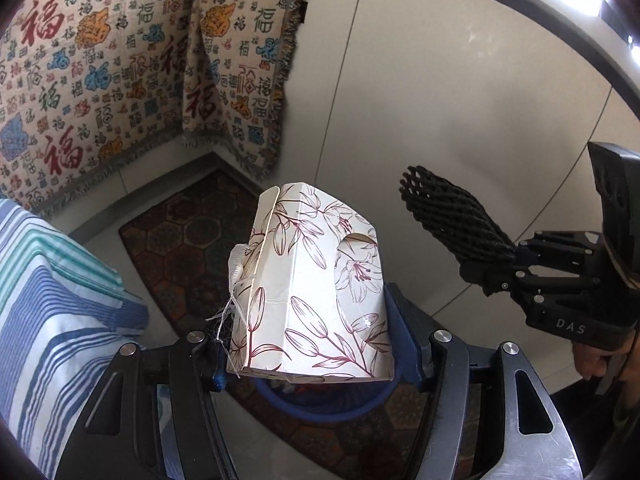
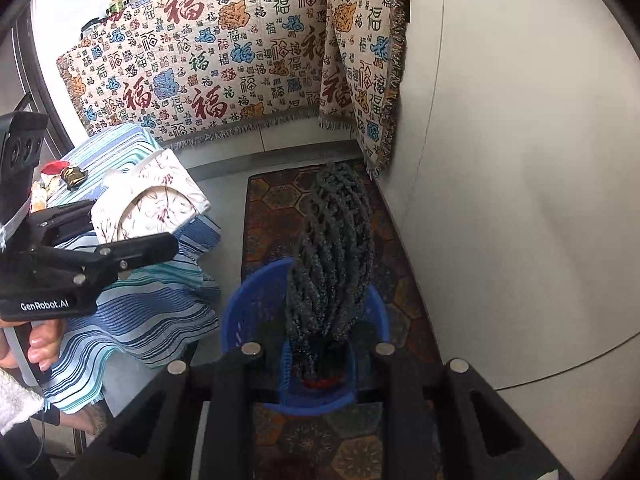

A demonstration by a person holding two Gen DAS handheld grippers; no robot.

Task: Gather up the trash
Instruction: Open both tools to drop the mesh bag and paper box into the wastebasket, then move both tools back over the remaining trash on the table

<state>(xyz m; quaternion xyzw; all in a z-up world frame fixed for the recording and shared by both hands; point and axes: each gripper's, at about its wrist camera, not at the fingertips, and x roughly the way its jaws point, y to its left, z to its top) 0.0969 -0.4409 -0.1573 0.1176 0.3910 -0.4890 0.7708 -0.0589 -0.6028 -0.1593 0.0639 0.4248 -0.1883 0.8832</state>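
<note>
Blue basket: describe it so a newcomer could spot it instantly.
Find the patterned rug on the pale floor below the draped blanket. The blue basket stands on that rug beside the striped cloth. It is the only round, slotted, solid-blue plastic container; a black foam net hangs over it.

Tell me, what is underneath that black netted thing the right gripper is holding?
A blue basket stands on the patterned rug directly below the black foam net. The net covers most of the basket's inside; only a bit of something red shows at the bottom.
</note>
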